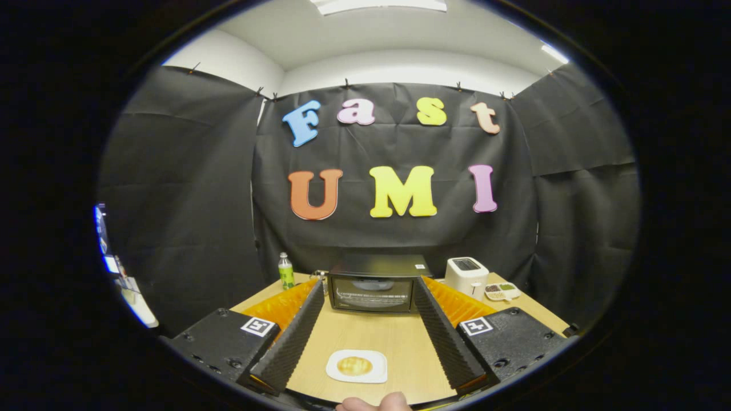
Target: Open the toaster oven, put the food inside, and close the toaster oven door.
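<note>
Black cloth lines the booth on three sides, with white wall and ceiling lights above it. One light wooden desk [394, 342] carries all items. Toaster oven [377, 283]: black, at the middle of the desk's far edge, glass door [374, 294] shut and facing the gripper. Food [354, 366]: a round golden piece, flat, lying on a white square plate [371, 377] with rounded corners, near the desk's front edge and well apart from the oven. Bottle [285, 270]: green, white cap, upright at the far left corner of the desk, just beside a small metal object that is too small to identify. Toaster [467, 276]: white, slot-type, at the far right of the desk, just beside the oven. Small dish [501, 291]: white, divided, holding dark and green contents, at the far right corner next to the toaster. Gripper [366, 287]: fingers spread wide apart, holding nothing, raised above the desk; the plate lies between the fingers, nearer their bases, and the oven sits between the fingertips, beyond them. A person's fingertips [374, 404] appear at the desk's front edge, just below the plate.
</note>
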